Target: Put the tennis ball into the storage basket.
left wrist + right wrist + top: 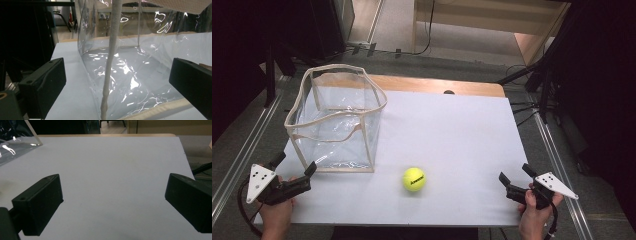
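Observation:
A yellow tennis ball [414, 179] lies on the white table top [452, 135], near its front edge. To its left stands a clear plastic bag-like box [337, 120] with cream trim, open at the top. My left gripper [294, 166] rests at the front left corner of the table, open, its jaws wide on either side of the box's near corner seam [109, 62] without touching it. My right gripper [515, 174] sits at the front right, open, with bare table [112, 177] between its jaws.
The table's wooden far edge [437, 85] shows beyond the white sheet. Metal rails run along the floor on both sides. Dark stands and cables [537, 75] crowd the right rear. A corner of the clear box [15, 145] shows at the upper left of the right gripper view.

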{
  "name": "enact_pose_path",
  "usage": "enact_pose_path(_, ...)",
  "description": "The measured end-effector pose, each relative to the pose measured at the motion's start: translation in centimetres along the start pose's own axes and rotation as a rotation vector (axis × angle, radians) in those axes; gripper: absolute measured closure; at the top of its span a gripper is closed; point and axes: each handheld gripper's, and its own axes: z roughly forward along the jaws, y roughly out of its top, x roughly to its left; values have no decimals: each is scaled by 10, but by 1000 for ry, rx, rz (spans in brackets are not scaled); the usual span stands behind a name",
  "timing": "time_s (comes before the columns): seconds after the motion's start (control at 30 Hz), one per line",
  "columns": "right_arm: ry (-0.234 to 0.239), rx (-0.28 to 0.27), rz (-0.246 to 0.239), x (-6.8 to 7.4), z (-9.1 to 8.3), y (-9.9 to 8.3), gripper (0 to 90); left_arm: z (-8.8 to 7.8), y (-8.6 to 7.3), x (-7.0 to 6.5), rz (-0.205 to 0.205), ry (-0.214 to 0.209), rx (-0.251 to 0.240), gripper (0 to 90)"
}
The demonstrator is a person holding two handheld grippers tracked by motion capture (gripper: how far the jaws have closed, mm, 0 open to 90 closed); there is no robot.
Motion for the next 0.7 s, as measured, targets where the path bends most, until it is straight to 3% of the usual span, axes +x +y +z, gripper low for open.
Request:
enact_pose_path(0.47,-1,35,-45,15,1,20,3,2,-1,-1,2,-14,8,11)
enact_pose_path(0.63,25,66,-76,25,5,29,3,3,-2,-1,-4,-23,12,11)
enact_pose_path(0.7,58,83,-113,32,9,35,3,3,-1,-1,-2,-23,18,12)
